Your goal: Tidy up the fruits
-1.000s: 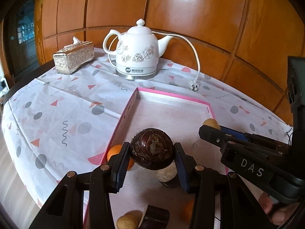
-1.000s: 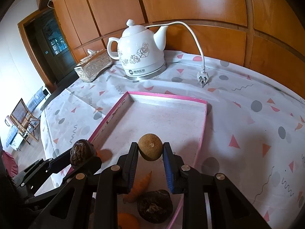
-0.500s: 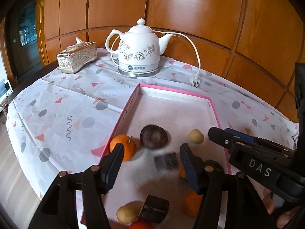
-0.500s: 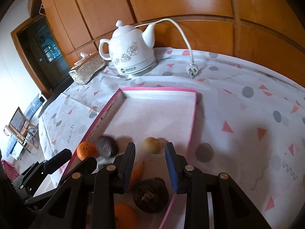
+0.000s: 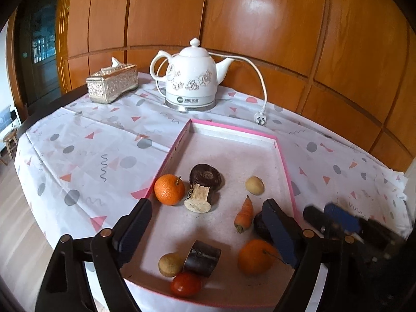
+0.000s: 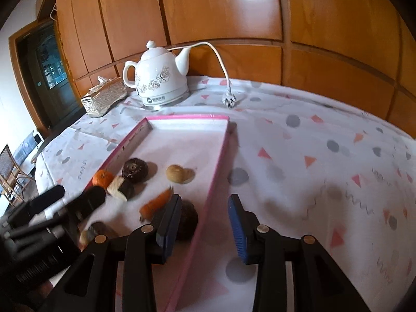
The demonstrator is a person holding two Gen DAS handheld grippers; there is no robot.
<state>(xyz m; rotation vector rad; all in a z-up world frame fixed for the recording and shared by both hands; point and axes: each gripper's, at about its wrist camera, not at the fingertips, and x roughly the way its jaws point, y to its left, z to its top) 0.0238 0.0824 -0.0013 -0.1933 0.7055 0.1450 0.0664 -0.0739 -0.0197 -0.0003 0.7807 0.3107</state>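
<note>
The left gripper (image 5: 208, 231) stood with its jaws spread wide and nothing between them, hovering over the near half of the pink-rimmed tray (image 5: 282, 156). The right gripper (image 6: 205, 223) was likewise wide open and empty, its jaws straddling the tray's right rim, one pad over the tray floor and the other over the tablecloth (image 6: 325, 161). Just ahead of the left gripper lay an orange (image 5: 169, 189) by the tray's left wall, touching a mushroom (image 5: 204, 186) tipped on its side with the pale stem end facing the camera. Further right sat a small pale round fruit (image 5: 254, 185) on its own, a carrot (image 5: 245, 214) below it, and a dark round fruit (image 6: 187, 219) partly hidden behind a gripper pad in both views. Nearest the front rim were a second orange (image 5: 254, 257), a dark cylindrical piece (image 5: 203, 258), a small brown round fruit (image 5: 170, 264) and a red fruit (image 5: 186, 284), the last three close together. Beyond the tray stood a white kettle (image 5: 192, 78) and a tissue box (image 5: 112, 83). With both grippers empty and all the produce in the tray, the step in hand looked like choosing the next piece. The next move probably called for lowering one open gripper squarely over a single item, such as the near orange, and closing gently so the round fruit would not roll aside.
</note>
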